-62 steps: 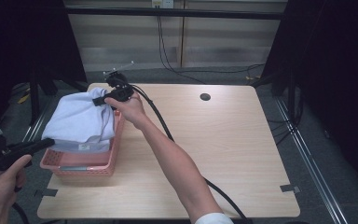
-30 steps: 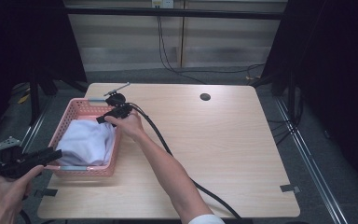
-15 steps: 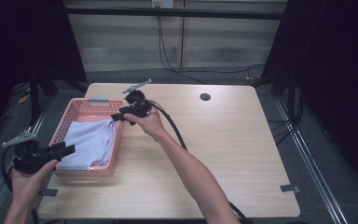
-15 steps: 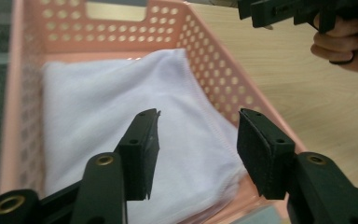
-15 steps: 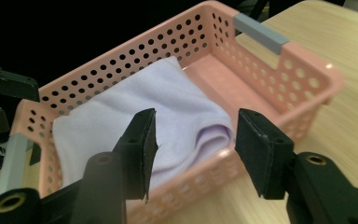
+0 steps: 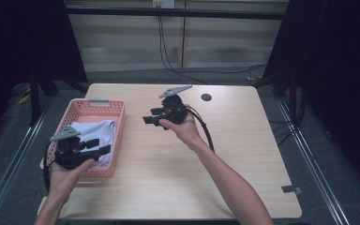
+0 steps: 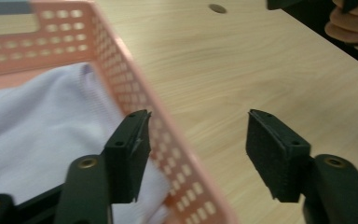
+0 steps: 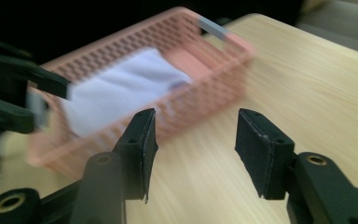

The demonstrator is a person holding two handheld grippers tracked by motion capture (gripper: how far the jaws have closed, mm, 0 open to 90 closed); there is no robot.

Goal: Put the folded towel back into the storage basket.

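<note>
The white cloth (image 6: 93, 132) lies bunched inside the pink basket (image 6: 117, 123), which sits at about nine o'clock on the wooden table (image 6: 243, 154), so the job of stowing it looks nearly done. The left gripper (image 6: 104, 150) hovers over the basket's near right rim, jaws spread wide and holding nothing; in the left gripper view one jaw hangs over the cloth and the other over bare table, straddling the basket wall. The right gripper (image 6: 148, 119) floats above the table's centre, toward twelve o'clock, pointing at nine o'clock toward the basket, its jaws also apart and empty. The right gripper view is smeared, so whether any cloth edge pokes above the rim is hard to say. To finish well, I would keep both grippers high enough to clear the rim, check that no fold drapes over the wall, and press any stray corner down gently with open jaws rather than pinch and drag the basket.
</note>
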